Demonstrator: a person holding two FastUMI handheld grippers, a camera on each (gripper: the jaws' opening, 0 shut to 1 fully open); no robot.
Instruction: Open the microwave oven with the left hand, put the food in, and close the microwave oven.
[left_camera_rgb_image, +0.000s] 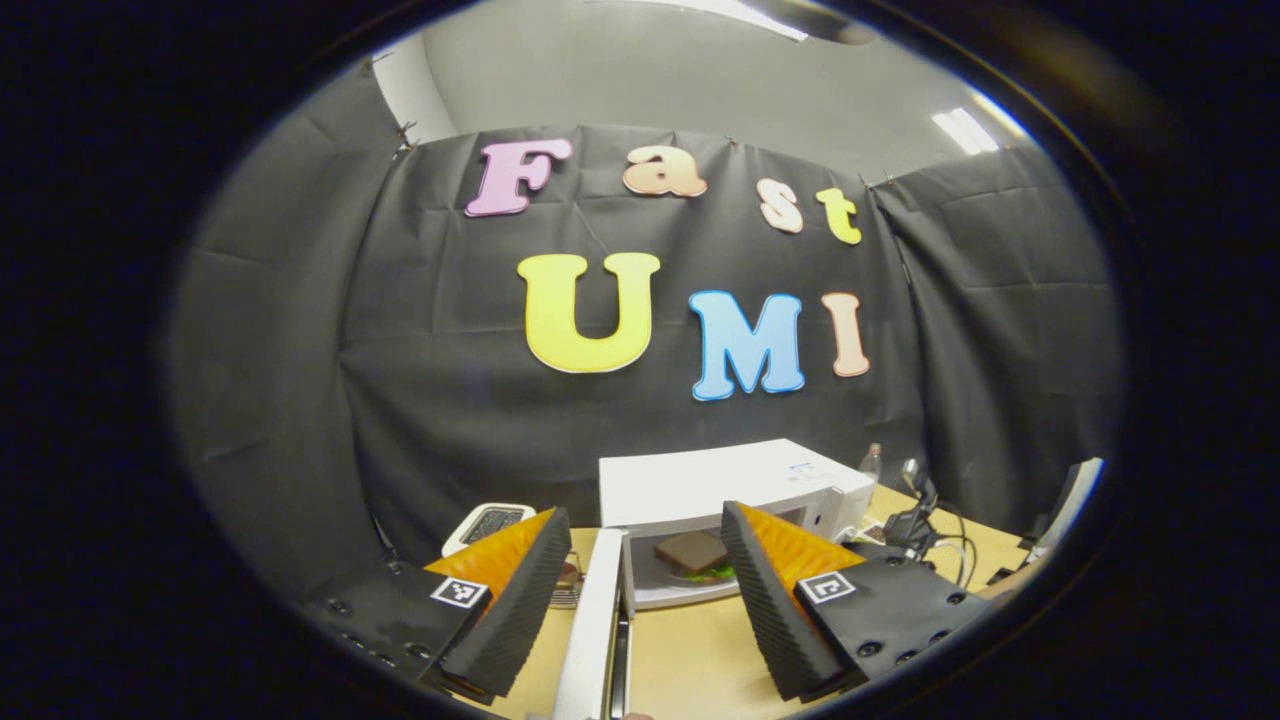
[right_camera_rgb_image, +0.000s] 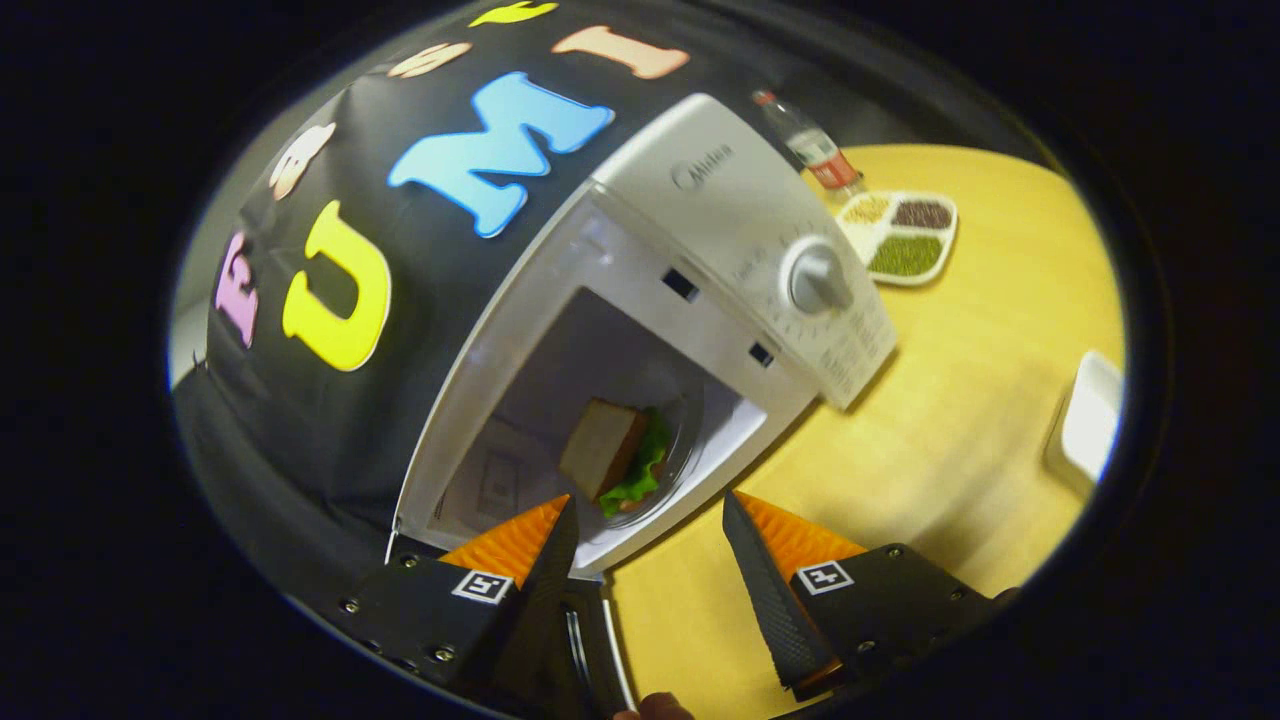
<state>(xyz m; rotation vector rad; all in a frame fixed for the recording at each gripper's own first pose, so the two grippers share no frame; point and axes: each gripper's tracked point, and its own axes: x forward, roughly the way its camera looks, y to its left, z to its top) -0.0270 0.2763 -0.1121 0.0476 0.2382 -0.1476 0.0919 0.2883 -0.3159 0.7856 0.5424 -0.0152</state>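
Observation:
The white microwave (left_camera_rgb_image: 735, 480) stands on the wooden table with its door (left_camera_rgb_image: 592, 620) swung out toward me. Inside it a sandwich (left_camera_rgb_image: 692, 550) of brown bread and green lettuce lies on the glass plate. My left gripper (left_camera_rgb_image: 643, 510) is open and holds nothing, a short way in front of the opening, with the door edge between its fingers. In the right gripper view the microwave (right_camera_rgb_image: 700, 190) looks tilted, and the sandwich (right_camera_rgb_image: 610, 450) rests deep in the cavity. My right gripper (right_camera_rgb_image: 648, 500) is open and empty just outside the cavity's front lip, beside the door (right_camera_rgb_image: 590, 640).
A plastic bottle (right_camera_rgb_image: 812, 145) and a white tray of grains (right_camera_rgb_image: 900, 235) sit behind the microwave's dial (right_camera_rgb_image: 818, 278). A white container (right_camera_rgb_image: 1085, 420) lies on the table to the right. A small white device (left_camera_rgb_image: 487, 522) stands left of the microwave, and a black stand with cables (left_camera_rgb_image: 915, 520) right of it.

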